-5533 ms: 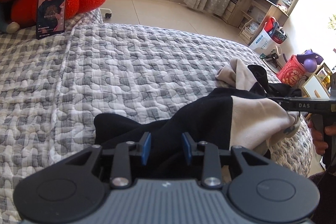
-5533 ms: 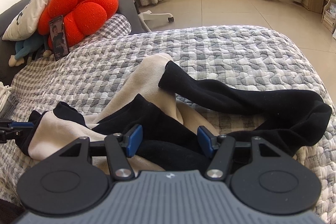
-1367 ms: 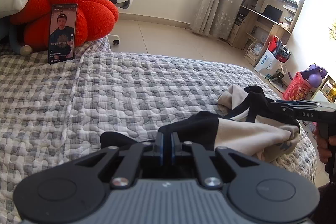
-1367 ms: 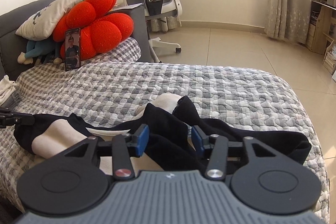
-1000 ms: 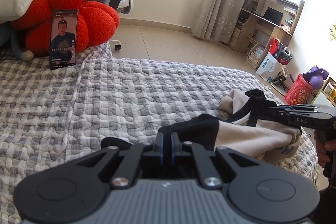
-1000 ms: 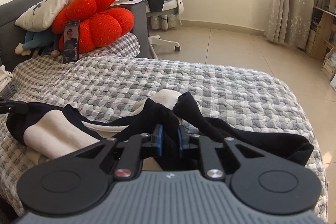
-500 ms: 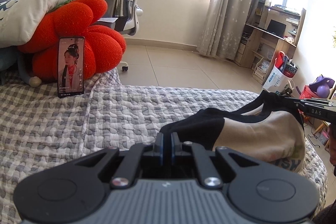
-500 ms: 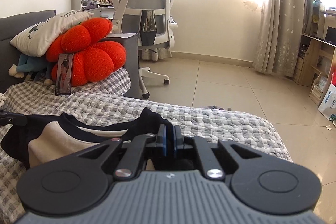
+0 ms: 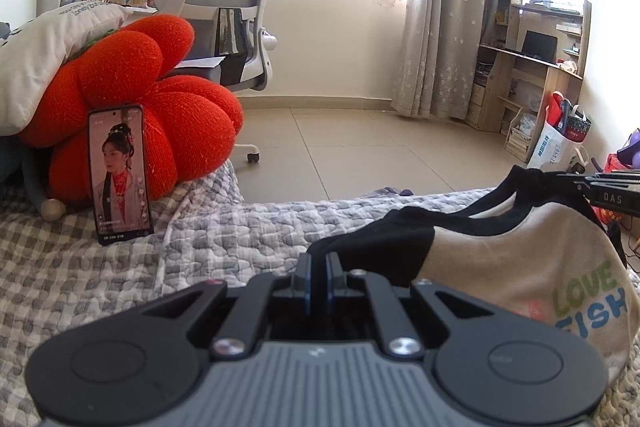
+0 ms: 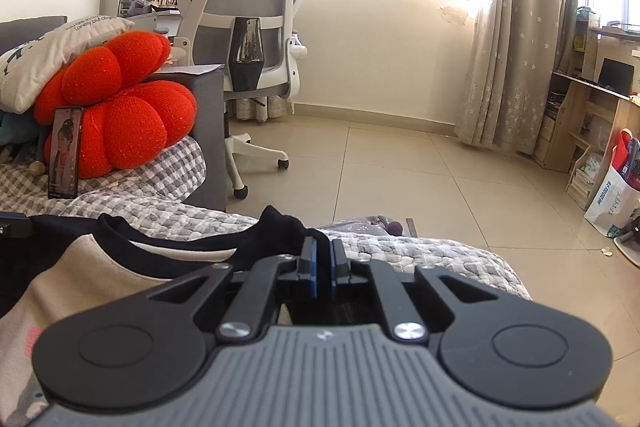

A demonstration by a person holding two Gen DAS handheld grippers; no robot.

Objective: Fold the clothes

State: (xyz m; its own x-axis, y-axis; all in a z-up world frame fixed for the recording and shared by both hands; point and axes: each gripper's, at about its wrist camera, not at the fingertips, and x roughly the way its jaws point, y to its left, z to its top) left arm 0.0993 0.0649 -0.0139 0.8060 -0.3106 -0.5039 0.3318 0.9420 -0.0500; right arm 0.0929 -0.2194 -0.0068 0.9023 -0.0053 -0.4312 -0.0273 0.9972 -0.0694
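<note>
Left gripper (image 9: 318,277) and right gripper (image 10: 323,267) each clenched on the beige, black-trimmed cotton sweatshirt (image 9: 520,267), apparently at its shoulders; keep level and taut.

Right tool (image 10: 323,267) clamped on black-and-beige shirt (image 10: 100,267) above quilted bed (image 10: 420,251); office chair (image 10: 248,27) behind.

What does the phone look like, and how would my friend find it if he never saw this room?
Start at the bed with the grey checked quilt and look toward its head, where a big red flower-shaped cushion sits under a white pillow. The phone stands upright, leaning against that cushion. It is the only thin black slab there, and its lit screen shows a person.
</note>
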